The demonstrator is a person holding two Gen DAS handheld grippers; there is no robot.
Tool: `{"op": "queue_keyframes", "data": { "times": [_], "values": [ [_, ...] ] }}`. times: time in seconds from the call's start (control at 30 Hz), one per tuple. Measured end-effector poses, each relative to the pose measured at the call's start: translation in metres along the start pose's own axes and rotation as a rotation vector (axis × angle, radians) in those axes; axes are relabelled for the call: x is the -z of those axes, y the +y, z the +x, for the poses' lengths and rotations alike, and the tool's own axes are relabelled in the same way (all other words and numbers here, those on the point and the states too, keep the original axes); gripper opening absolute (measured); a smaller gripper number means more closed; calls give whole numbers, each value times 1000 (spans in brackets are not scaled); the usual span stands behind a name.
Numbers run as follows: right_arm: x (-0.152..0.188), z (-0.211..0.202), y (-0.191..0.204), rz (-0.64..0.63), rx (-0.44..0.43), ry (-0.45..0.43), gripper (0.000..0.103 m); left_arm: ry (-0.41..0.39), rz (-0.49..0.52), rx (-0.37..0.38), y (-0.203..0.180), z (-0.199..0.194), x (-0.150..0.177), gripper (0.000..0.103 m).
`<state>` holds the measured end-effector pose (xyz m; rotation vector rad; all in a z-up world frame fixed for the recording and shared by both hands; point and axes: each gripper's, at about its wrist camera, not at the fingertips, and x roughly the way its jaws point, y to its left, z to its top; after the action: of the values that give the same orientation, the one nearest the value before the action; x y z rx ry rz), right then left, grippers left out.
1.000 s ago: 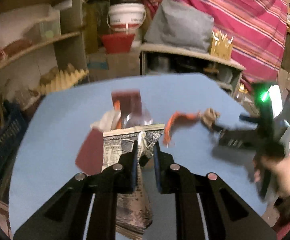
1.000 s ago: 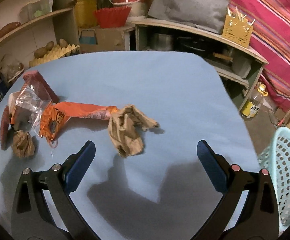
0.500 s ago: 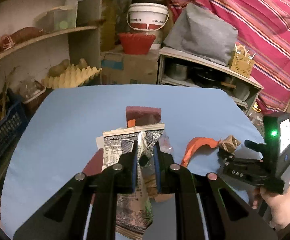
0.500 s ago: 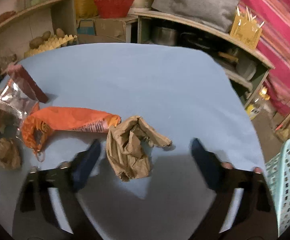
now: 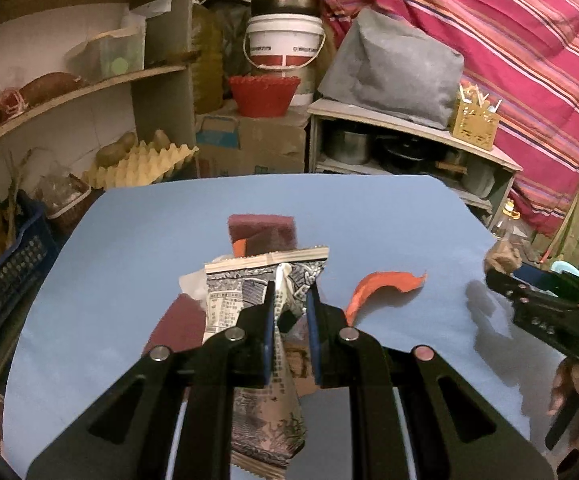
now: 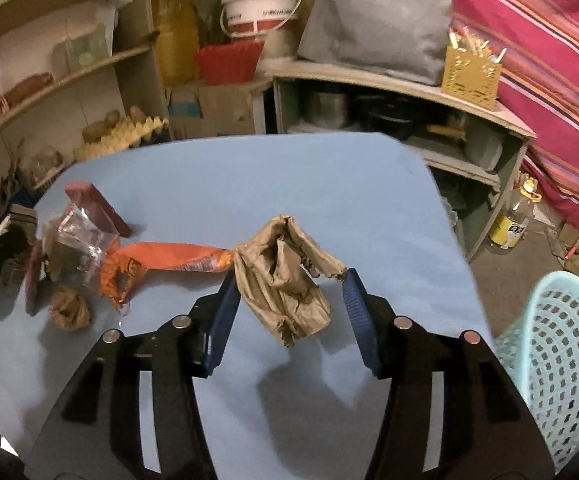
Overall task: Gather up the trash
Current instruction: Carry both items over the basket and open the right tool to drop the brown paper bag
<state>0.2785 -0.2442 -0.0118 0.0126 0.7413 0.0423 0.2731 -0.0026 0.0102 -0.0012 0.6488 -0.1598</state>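
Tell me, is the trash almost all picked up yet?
Not yet. Nothing can be seen inside the blue basket. The left tool is shut on a printed wrapper. The right tool has just been closing around the crumpled brown paper, which looks lifted. On the table remain the orange wrapper, a clear plastic piece, a small brown ball and dark red packets.

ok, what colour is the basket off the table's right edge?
Pale turquoise basket, perforated plastic. Shows best in the right wrist view.
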Motion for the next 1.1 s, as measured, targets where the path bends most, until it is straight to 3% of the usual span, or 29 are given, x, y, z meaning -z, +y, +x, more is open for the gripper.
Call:
{"op": "queue_keyframes", "data": {
  "times": [0.3, 0.6, 0.8, 1.1],
  "values": [
    [8, -51, -59, 86, 39, -62, 53, -42, 34, 44, -50, -13, -1, 14],
    [28, -97, -136, 144, 178, -98, 53, -103, 126, 161, -147, -36, -4, 14],
    [53, -110, -193, 180, 282, -82, 53, -124, 198, 205, -201, -36, -1, 15],
    [80, -118, -249, 267, 328, -62, 53, -102, 253, 278, -272, -14, 6, 15]
  ]
}}
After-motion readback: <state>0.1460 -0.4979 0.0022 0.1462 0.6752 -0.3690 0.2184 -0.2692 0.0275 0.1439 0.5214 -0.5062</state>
